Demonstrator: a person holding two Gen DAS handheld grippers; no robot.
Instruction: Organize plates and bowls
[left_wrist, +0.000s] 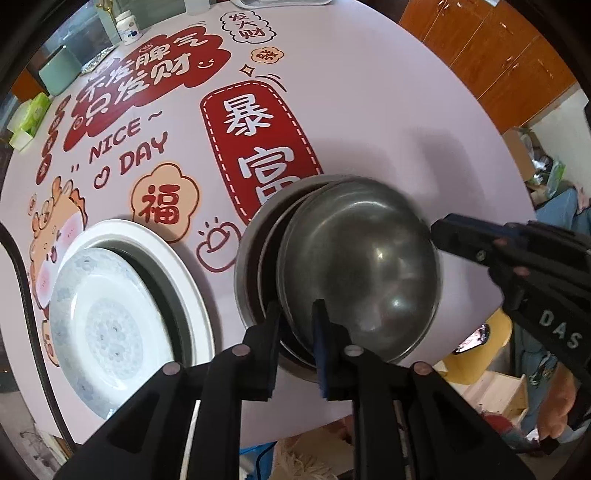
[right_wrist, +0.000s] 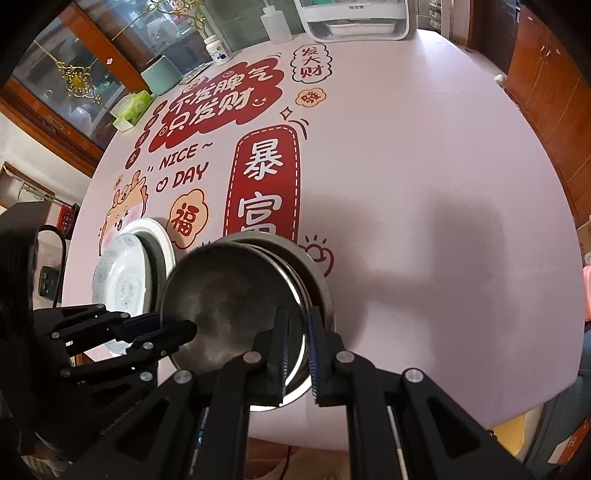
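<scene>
Several steel bowls (left_wrist: 351, 266) sit nested on the pink printed table (left_wrist: 369, 122), the top one tilted in the stack (right_wrist: 221, 302). My left gripper (left_wrist: 296, 308) straddles the top bowl's near rim with its pads slightly apart, so it is open; from the right wrist view it (right_wrist: 179, 324) shows at the bowl's left edge. My right gripper (right_wrist: 298, 314) is shut on the opposite rim and reaches in from the right (left_wrist: 439, 236). To the left, a blue-patterned plate (left_wrist: 107, 314) lies on a larger white plate (left_wrist: 166, 251).
Along the far edge stand a mint-green container (right_wrist: 162, 74), a tissue pack (right_wrist: 133, 107), a pill bottle (right_wrist: 218, 48), a squeeze bottle (right_wrist: 275, 22) and a white appliance (right_wrist: 354, 18). Wooden cabinets (left_wrist: 498, 48) line the right side. The table's front edge is just below the bowls.
</scene>
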